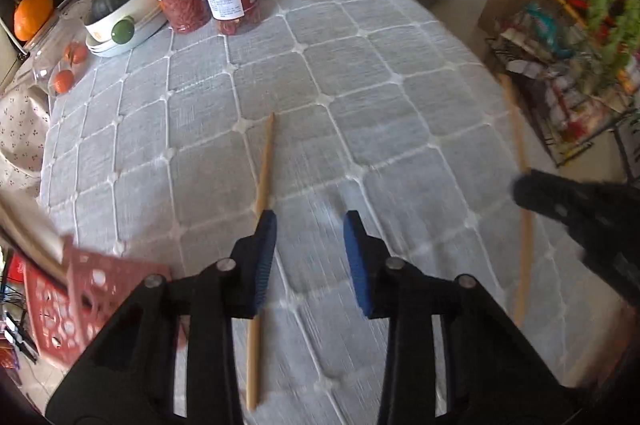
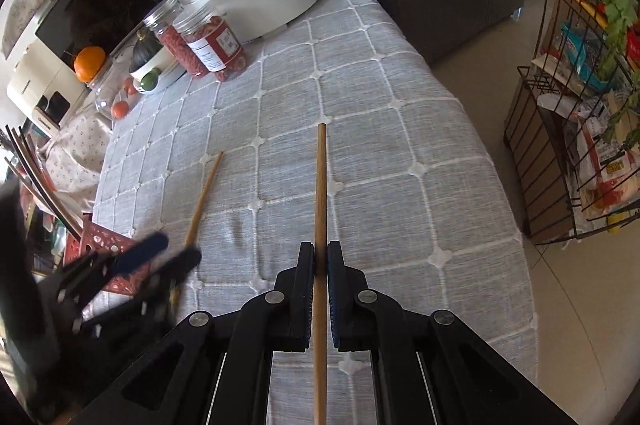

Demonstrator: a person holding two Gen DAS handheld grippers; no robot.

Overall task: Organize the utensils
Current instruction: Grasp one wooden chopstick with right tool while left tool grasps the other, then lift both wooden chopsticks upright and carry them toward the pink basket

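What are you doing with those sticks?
Tidying chopsticks. The right gripper is clamped on one wooden chopstick. The left gripper is open above the second chopstick, which lies on the grey checked tablecloth, not grabbed yet. A red basket holding other utensils sits at the table's left edge.

The left gripper (image 1: 310, 245) points steeply down, its blue pads (image 1: 266, 261) parted and pressing on nothing (it blurs at eight o'clock in the right view). The right gripper (image 2: 321, 253) tilts down too, jaws clamped shut.
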